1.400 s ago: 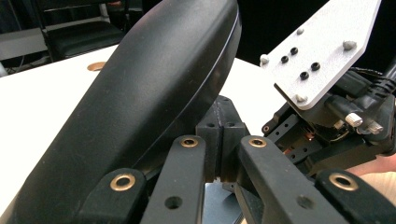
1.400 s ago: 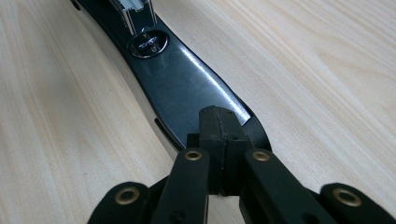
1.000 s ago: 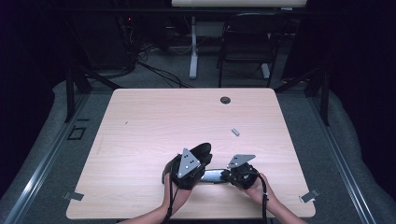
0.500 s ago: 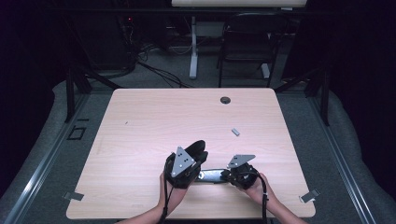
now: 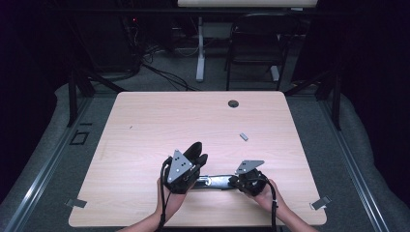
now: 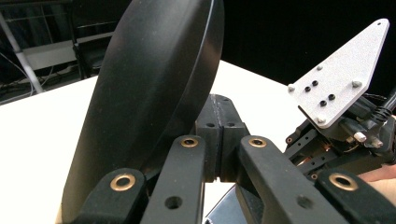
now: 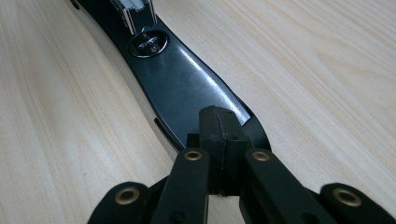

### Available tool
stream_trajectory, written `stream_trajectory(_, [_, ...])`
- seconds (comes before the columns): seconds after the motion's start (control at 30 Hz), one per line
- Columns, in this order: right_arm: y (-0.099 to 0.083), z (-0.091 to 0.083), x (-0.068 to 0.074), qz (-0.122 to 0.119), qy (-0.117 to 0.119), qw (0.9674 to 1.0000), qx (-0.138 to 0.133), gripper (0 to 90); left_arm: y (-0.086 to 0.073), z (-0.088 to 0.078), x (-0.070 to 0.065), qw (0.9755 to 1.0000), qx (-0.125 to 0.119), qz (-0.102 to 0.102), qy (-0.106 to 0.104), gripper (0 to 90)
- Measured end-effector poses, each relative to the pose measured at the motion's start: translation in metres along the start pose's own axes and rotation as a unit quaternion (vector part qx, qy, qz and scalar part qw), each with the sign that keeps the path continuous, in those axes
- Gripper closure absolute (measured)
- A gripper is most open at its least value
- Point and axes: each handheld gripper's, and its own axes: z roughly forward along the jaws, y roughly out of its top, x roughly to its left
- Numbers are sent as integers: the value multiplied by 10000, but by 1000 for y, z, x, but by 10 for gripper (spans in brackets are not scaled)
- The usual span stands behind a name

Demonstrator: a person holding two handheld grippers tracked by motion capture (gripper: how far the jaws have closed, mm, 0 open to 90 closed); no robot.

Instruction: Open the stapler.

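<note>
Left gripper (image 5: 191, 164) has shifted left and slightly up since the earlier frame, swinging the stapler's black top cover (image 5: 194, 151) further open. Right gripper (image 5: 238, 181) has not moved; the stapler base (image 5: 215, 181) sits in the same near-centre spot on the table (image 5: 145, 145).

State now: the stapler lies across the near edge of the table, between the two hands. In the left gripper view the left gripper's (image 6: 219, 135) jaws are pressed together with nothing between them, and the top cover (image 6: 149, 93) leans against the outer side of one jaw, tipped up. In the right gripper view the right gripper (image 7: 218, 126) is also pressed together, tips bearing down on the right end of the glossy base (image 7: 187, 88). The metal staple rail (image 7: 136, 10) shows at the far end.

Step in hand, likely: opening the stapler flat.
- Keep the right tips pushing straight down so the base can't slide or lift.
- Lever the cover with a slow arc about the hinge; it isn't pinched, so it may slip off the jaw and snap back.

Small grey piece (image 5: 244, 136) lies well apart, far right.
</note>
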Motion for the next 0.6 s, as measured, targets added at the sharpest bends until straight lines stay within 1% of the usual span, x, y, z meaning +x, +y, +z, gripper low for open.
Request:
stream_trajectory(0.1, [0, 0, 0, -9, 0, 10000, 9, 900, 0, -4, 2, 10000, -13, 49, 50, 900])
stream_trajectory(0.2, [0, 0, 0, -12, -5, 10000, -5, 900, 1, -7, 5, 9999, -47, 45, 107, 900])
stream_trajectory(0.37, [0, 0, 0, -11, 0, 10000, -4, 900, 1, -13, 8, 9998, -69, 86, 148, 900])
stream_trajectory(0.47, [0, 0, 0, 3, 17, 10000, -16, 900, 1, -16, 10, 9997, -94, 54, 201, 900])
stream_trajectory(0.6, [0, 0, 0, 7, 13, 10000, -18, 900, 1, -19, 13, 9997, -105, 54, 208, 900])
